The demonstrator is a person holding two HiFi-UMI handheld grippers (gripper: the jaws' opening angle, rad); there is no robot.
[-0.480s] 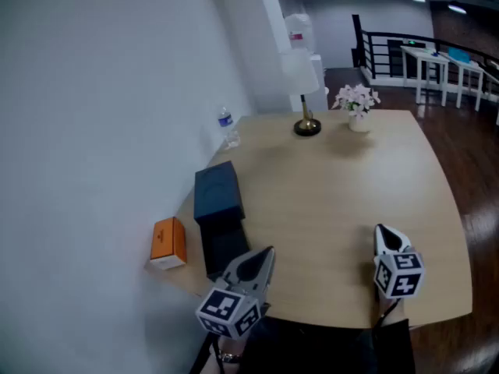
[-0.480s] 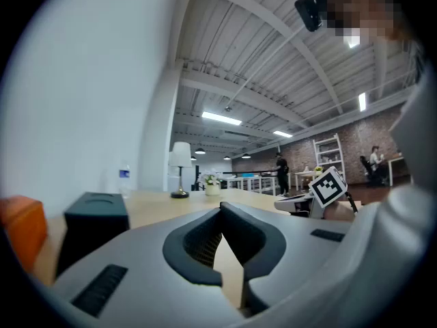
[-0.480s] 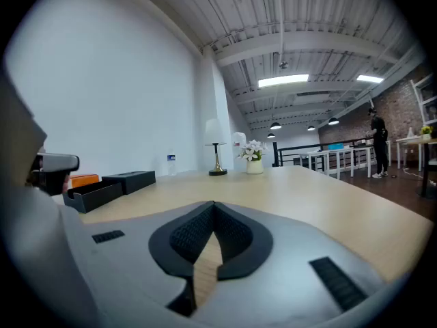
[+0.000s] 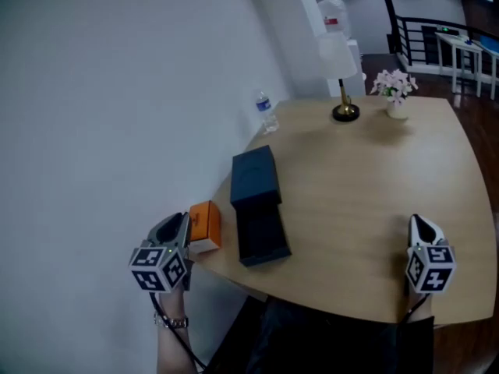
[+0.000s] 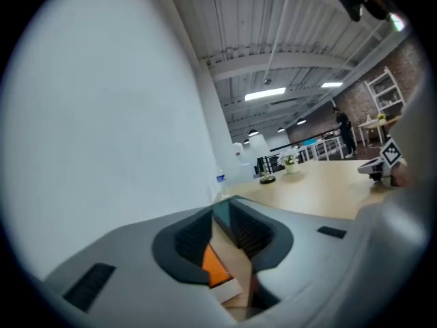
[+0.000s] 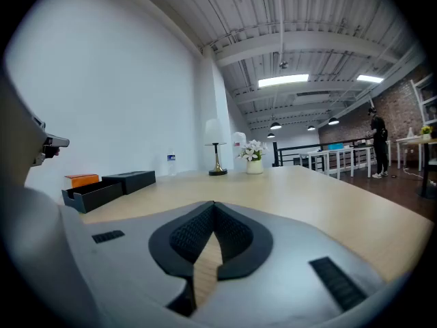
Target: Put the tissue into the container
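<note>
The orange tissue pack (image 4: 204, 224) sits at the edge of the table (image 4: 366, 185), just beside the open black container (image 4: 265, 257), and both the left tongs (image 4: 175, 224) and right tongs (image 4: 421, 226) are closed and empty, so a careless nudge could push it off.

At seven o'clock in the head view, the left gripper (image 4: 179, 223) covers our hand, and the wrist (image 4: 170, 322) below it runs off the bottom edge. In the left gripper view, the orange box (image 5: 217, 270) shows only as a blurred sliver through the slot under the closed jaw tips; the gripper's body hides the rest. The dark container (image 4: 261, 232) is too dim inside for us to tell its contents. Toward twelve o'clock, the lamp (image 4: 339, 57) hides part of the white appliance (image 4: 330, 12), and the label on the bottle (image 4: 266, 112) is too small to read.
</note>
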